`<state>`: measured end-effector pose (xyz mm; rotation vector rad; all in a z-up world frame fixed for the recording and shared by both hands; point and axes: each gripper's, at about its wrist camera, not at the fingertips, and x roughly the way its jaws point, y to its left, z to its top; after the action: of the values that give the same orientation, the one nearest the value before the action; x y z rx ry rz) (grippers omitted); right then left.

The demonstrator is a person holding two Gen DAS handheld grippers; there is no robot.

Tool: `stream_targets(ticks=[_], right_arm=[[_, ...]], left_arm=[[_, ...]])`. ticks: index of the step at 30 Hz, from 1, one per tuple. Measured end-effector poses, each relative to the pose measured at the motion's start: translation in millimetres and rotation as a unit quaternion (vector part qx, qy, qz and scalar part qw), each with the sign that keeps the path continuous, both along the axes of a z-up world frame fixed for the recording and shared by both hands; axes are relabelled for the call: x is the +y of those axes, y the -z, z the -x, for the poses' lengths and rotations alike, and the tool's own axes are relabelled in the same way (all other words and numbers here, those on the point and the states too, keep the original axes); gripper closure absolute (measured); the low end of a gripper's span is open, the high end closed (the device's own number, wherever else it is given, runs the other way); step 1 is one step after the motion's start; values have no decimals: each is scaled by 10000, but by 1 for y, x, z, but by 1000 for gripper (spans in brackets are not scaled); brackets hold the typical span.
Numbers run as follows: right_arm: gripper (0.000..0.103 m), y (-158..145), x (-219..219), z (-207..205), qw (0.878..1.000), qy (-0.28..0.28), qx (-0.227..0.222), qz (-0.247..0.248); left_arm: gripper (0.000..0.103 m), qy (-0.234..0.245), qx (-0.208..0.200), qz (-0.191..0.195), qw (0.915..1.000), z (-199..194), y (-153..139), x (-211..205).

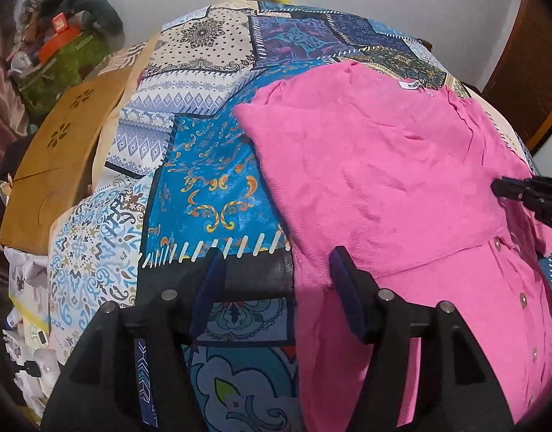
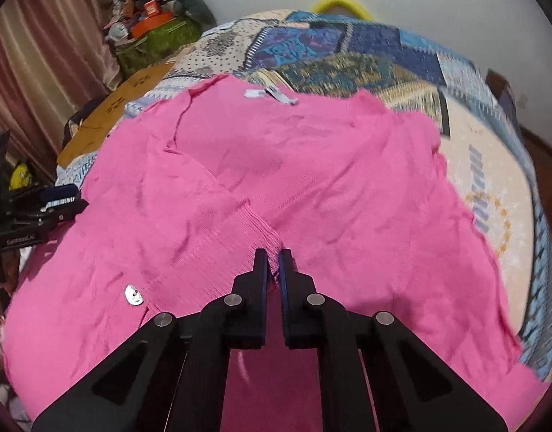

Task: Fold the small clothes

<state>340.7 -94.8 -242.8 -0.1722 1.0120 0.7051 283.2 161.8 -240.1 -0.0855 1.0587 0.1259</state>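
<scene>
A pink knit cardigan (image 1: pixel 384 180) with buttons and a white neck label lies spread on a patchwork bedspread (image 1: pixel 211 165). My left gripper (image 1: pixel 276 270) is open and empty, hovering over the cardigan's left edge; one finger is above the pink cloth, the other above the bedspread. In the right wrist view my right gripper (image 2: pixel 274 262) is shut on a ribbed sleeve cuff (image 2: pixel 265 230) of the cardigan (image 2: pixel 312 180), lying across the garment's middle. The right gripper also shows at the right edge of the left wrist view (image 1: pixel 499 187). The left gripper shows at the left edge (image 2: pixel 65 199).
A tan cushion (image 1: pixel 56 165) lies at the bed's left side. A green bag piled with clutter (image 1: pixel 63 61) stands behind it near a pink curtain (image 2: pixel 42 54). A wooden door (image 1: pixel 528 54) is at the far right. Papers lie on the floor at left.
</scene>
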Motion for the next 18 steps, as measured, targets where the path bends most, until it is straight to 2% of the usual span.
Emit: stream_targets(ticks=[5, 10, 13, 15, 18], right_arm=[[98, -11, -5, -7, 9992, 177, -338, 69], [95, 0, -7, -10, 9993, 307, -65, 226], [87, -11, -17, -2, 9990, 430, -98, 114], [79, -25, -30, 5, 9983, 521, -247, 33], [73, -43, -53, 15, 9963, 679, -526, 86]], left_arm=[[40, -50, -40, -49, 10000, 2, 0, 0], [41, 29, -12, -279, 9996, 3, -8, -6], [41, 56, -117, -247, 9996, 9, -21, -11], [41, 60, -222, -203, 9995, 13, -30, -14], [41, 68, -444, -127, 9989, 21, -51, -24]])
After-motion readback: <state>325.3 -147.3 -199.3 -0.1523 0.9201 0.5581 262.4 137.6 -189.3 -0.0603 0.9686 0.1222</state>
